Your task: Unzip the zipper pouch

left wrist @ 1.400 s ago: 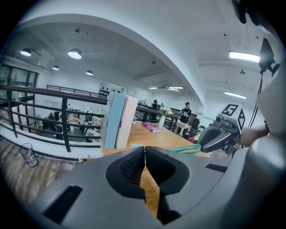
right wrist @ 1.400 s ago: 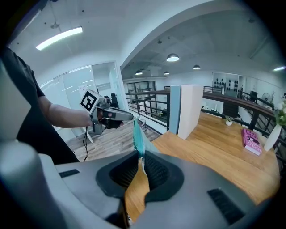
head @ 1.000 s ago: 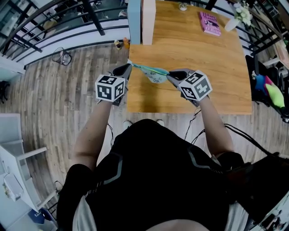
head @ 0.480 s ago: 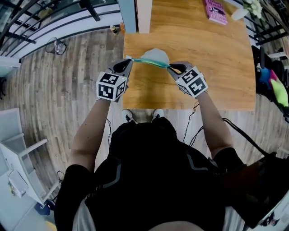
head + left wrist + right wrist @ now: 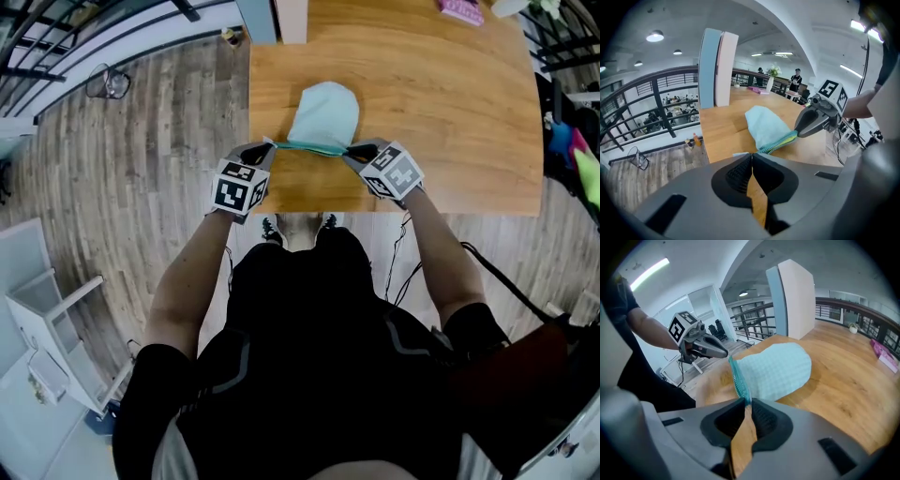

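The person wears a black short-sleeved top (image 5: 309,375) with curved grey stripes (image 5: 237,350) near each sleeve. The left tongs (image 5: 270,144) and right tongs (image 5: 350,151) are dark grey, each with a white cube (image 5: 239,186) bearing black square markers. Thin black cables (image 5: 403,234) hang beside the top.

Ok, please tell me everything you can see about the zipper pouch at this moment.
The zipper pouch is pale mint fabric with a fine waffle texture and a rounded far end. Its zipper edge, teal with a yellowish strip, is stretched straight between the left gripper and the right gripper, each shut on one end. The body rests on the wooden table, pointing away from the person, near the table's front edge. Whether the zipper is open at all cannot be told.
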### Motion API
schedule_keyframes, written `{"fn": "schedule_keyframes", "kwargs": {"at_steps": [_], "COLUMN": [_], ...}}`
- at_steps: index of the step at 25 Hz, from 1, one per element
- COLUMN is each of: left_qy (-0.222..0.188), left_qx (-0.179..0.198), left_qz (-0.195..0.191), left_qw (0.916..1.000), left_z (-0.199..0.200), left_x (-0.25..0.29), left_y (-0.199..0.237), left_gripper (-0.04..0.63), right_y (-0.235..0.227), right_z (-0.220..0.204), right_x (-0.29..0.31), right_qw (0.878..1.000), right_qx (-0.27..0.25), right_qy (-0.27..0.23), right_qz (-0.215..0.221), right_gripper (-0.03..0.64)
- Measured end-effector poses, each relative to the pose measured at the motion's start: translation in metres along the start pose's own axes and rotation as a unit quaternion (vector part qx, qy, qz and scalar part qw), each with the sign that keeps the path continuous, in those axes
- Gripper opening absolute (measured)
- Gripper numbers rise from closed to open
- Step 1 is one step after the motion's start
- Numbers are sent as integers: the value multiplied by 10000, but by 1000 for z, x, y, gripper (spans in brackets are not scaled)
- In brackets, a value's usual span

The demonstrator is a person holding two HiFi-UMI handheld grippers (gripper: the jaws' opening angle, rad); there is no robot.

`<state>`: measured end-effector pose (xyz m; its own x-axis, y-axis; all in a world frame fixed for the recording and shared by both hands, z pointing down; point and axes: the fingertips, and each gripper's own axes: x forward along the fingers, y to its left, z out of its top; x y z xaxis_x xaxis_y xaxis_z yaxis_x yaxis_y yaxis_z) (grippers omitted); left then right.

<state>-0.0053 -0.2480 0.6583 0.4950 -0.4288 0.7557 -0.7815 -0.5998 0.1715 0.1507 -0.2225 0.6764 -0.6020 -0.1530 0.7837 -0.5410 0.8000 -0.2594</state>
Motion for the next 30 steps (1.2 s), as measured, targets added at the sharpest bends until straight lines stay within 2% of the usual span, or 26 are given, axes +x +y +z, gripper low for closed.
{"fn": "schedule_keyframes", "kwargs": {"at_steps": [4, 7, 10, 17, 22, 30], "left_qy": [325, 603, 708, 754, 542, 338], "left_qx": [164, 423, 427, 320, 193, 352], "left_qz": [-180, -299, -359, -460, -441, -315], "left_qw": [9992, 9968, 9959, 9956, 9974, 9983], "left_z": [-20, -35, -41, -44, -43, -32], "left_x": [6, 8, 11, 18, 18, 3], "left_y": [-12, -19, -21, -18, -18, -17], "left_gripper": [31, 31, 31, 32, 32, 34], "right_y": [5, 8, 10, 5, 4, 8], "right_z": [-20, -30, -35, -36, -36, -27], "right_x": [11, 16, 17, 21, 19, 16], "right_qw": [9994, 9988, 9978, 9967, 9952, 9961], "right_qx": [-93, 244, 391, 592, 868, 626], "right_qy": [314, 368, 437, 488, 439, 487], "right_qz": [68, 233, 300, 266, 139, -396], "right_gripper": [55, 55, 55, 55, 58, 72]}}
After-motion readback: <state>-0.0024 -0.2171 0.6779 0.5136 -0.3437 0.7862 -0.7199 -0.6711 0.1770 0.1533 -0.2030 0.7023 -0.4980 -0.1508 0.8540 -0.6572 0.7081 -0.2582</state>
